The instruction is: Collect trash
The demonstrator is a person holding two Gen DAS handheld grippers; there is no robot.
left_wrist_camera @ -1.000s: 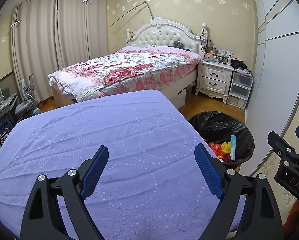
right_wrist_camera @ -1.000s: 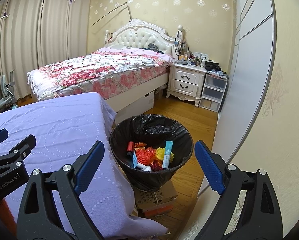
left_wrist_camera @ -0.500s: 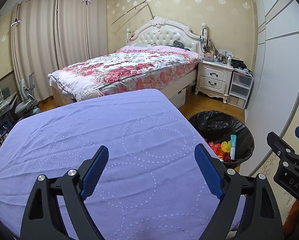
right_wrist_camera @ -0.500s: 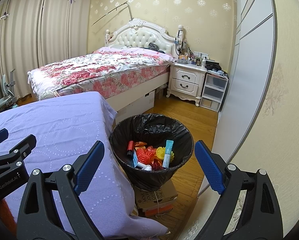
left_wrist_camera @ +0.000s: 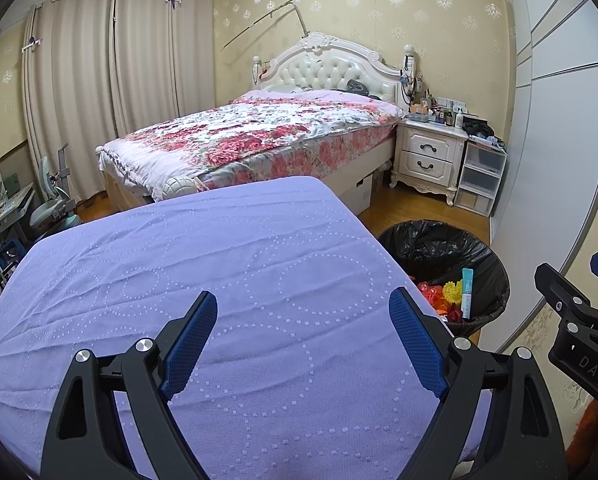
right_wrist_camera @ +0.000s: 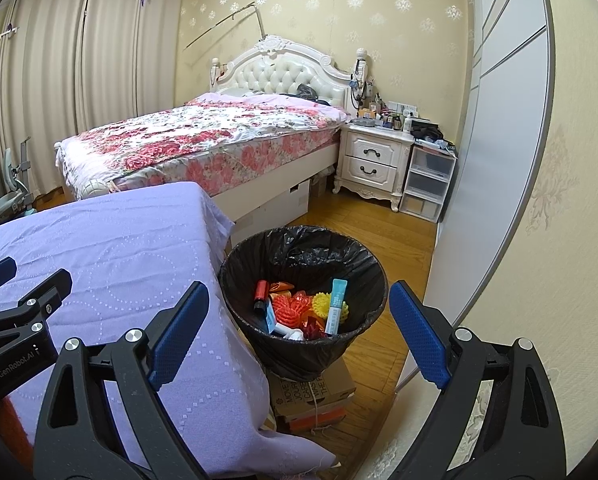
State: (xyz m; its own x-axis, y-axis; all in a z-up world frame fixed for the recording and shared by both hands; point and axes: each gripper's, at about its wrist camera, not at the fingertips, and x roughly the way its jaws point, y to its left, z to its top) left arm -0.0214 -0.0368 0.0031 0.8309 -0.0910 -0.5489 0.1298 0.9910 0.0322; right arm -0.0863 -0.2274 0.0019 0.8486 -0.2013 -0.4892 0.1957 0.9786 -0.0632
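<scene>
Gaping wide and empty, left gripper and right gripper touch nothing.

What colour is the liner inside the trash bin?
Black; the bin liner shows best in the right wrist view.

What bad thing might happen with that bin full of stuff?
The trash bin stands on a small cardboard box, not the floor, so a bump from the right gripper might tip it. The tall blue tube leans against the pile and might slide.
</scene>
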